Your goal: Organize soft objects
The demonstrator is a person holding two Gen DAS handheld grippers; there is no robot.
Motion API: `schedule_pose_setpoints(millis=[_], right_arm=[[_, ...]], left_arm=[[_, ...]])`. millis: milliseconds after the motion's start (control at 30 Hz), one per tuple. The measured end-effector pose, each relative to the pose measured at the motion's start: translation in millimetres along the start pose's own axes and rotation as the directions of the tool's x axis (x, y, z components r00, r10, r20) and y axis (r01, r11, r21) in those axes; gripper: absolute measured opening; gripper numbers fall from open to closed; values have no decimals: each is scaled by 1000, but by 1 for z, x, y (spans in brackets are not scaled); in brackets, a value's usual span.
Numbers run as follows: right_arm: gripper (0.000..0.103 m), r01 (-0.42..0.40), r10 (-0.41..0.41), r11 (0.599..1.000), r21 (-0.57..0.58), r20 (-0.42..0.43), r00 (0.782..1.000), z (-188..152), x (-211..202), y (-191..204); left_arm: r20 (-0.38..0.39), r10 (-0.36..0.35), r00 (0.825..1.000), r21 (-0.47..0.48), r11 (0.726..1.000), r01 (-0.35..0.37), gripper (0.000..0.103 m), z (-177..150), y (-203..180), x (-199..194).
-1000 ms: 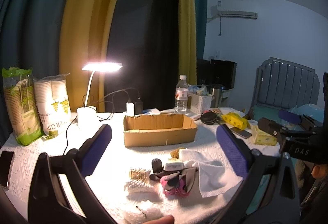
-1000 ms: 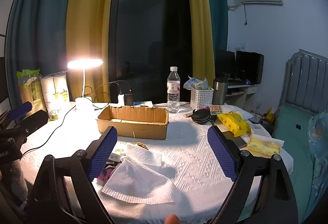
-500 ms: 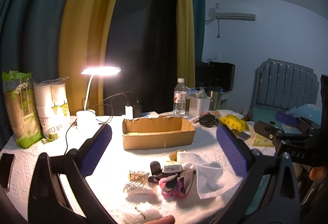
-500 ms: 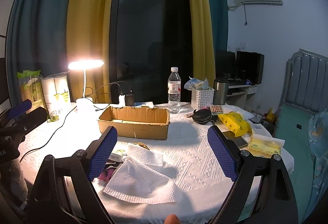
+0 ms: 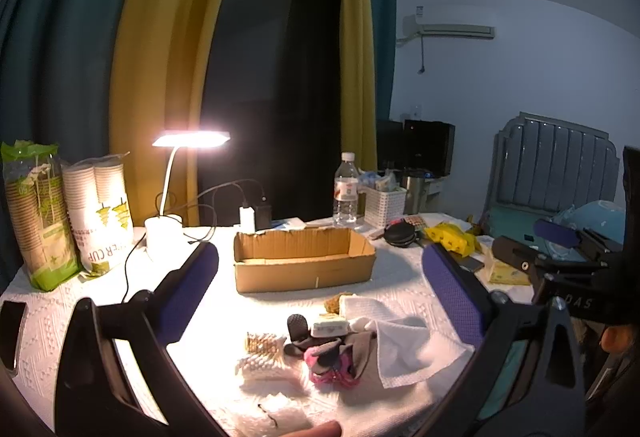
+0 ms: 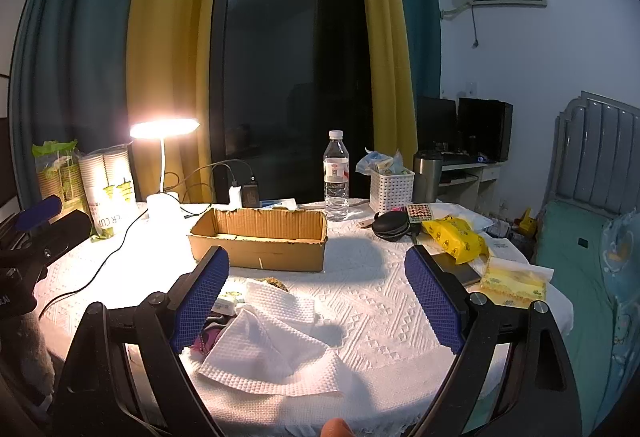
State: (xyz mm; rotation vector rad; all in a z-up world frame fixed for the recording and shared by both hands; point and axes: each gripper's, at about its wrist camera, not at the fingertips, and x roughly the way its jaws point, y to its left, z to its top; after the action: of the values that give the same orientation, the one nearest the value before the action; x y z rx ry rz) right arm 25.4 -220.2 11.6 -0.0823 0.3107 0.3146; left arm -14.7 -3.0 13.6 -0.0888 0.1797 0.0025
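Your tabletop (image 6: 372,301), draped in a white textured cloth, carries everything, and the open cardboard box (image 5: 304,265) sits mid-surface with its mouth up, likely the place meant to receive the soft things, since it is within reach of both arms. Nearer to you the soft objects lie heaped together: the white towel (image 6: 272,345) is spread loosely over the right of the pile, so it probably has to come off first. Beside it rest the pink-and-grey glove (image 5: 332,357), a small white pack (image 5: 329,326) on top, and the cotton swab bundle (image 5: 262,357) to the left. You hold your left hand-held gripper (image 5: 320,297) above the pile with its jaws spread wide and nothing between them; your right hand-held gripper (image 6: 316,297) hangs over the towel, equally parted and empty, seemingly framing a first pick.
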Motion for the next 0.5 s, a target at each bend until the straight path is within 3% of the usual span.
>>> schedule_pose_setpoints(millis=[500], right_arm=[[92, -2, 2, 1000, -1, -3, 1000, -1, -1, -1]], left_arm=[[-2, 0, 1000, -1, 1000, 0, 102, -2, -1, -1]])
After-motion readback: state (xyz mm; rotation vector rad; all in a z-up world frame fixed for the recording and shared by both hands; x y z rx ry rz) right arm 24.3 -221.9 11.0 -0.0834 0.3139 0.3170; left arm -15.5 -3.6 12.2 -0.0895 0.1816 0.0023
